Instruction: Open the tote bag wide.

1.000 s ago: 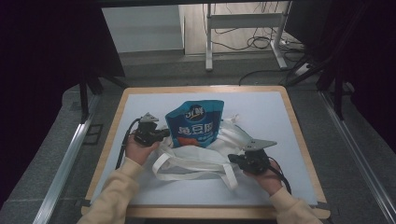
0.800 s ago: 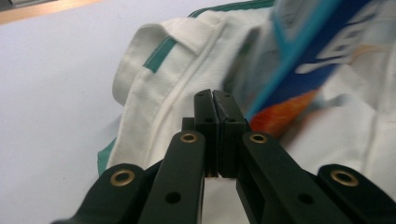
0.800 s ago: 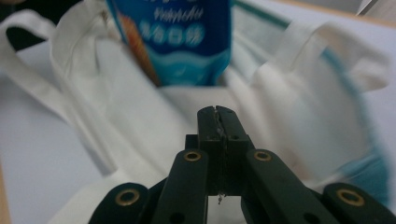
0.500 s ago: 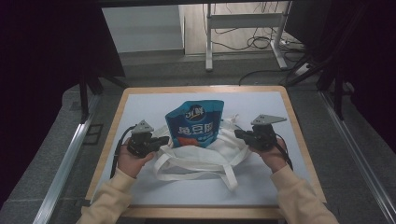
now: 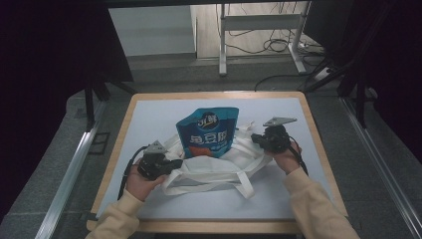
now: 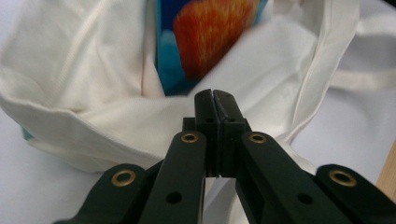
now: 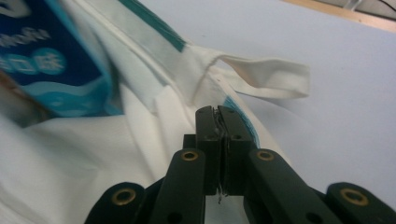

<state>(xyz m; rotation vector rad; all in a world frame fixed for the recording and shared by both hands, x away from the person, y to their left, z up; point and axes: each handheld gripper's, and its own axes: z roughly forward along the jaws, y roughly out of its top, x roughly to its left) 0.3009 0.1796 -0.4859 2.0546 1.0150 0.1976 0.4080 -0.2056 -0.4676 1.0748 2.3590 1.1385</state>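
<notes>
Both claws pinch bag rim — pouch inside.

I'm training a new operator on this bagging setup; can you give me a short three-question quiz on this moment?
1. True or false: the blue snack pouch lies fully outside the white tote bag.
2. What does the left gripper pinch? A) the pouch B) the bag's cloth C) a cable
3. Fill in: in the right gripper view, the right gripper is shut on the bag's cloth close to a ____ of the bag.

Key: 1 false, its lower end sits in the bag's mouth; 2 B; 3 handle strap.
</notes>
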